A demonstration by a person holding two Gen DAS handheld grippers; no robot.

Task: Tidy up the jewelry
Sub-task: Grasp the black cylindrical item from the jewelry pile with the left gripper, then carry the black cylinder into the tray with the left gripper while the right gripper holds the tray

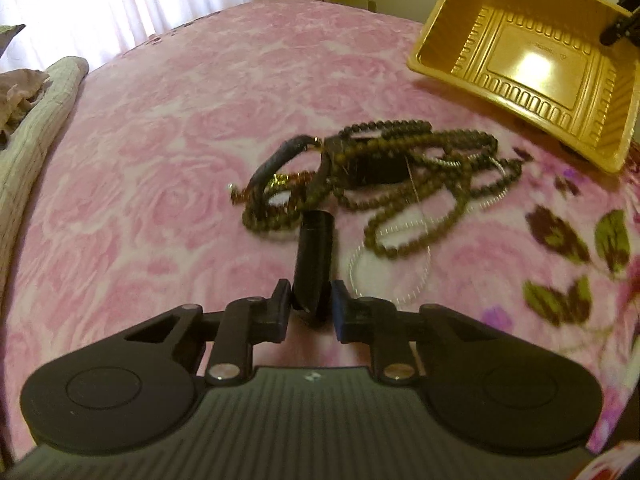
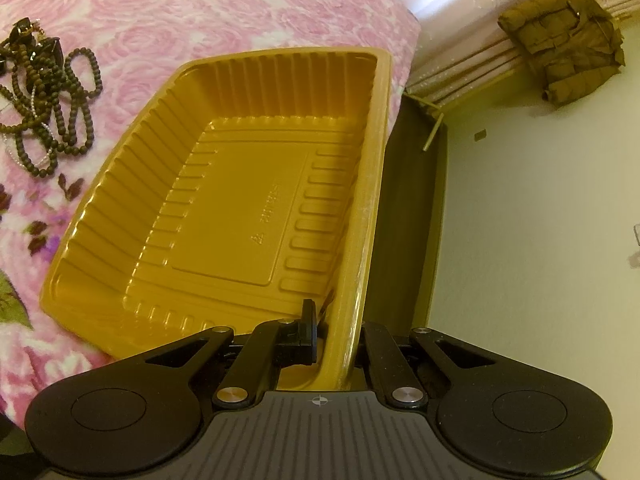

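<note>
Jewelry point(image 1: 384, 172) lay in a tangled heap on the pink rose-patterned bedspread point(image 1: 160, 160), but the largest thing among the task's items was the gold plastic tray point(image 2: 224, 208), which sat tilted at the bed's edge, at about two o'clock from the heap in the left wrist view. In the right wrist view the heap point(image 2: 44, 104) appeared at ten o'clock, apart from the tray. The right gripper point(image 2: 336, 332) was clenched on the tray's near rim, one finger point(image 2: 306, 332) inside the wall and the other outside it. The heap held long strands of dark brown beads point(image 1: 420, 208), a dark strap-like band point(image 1: 276, 164) at its nine o'clock side, and a thin silvery chain point(image 1: 384, 276) trailing toward six o'clock. The left gripper point(image 1: 312, 300) grasped a dark cylindrical piece point(image 1: 314, 256), which stuck out toward twelve o'clock with its far end just beside the beads. A folded pale quilt point(image 1: 36, 128) lay at nine o'clock, and a brown jacket point(image 2: 564, 48) hung at one o'clock in the right wrist view.
</note>
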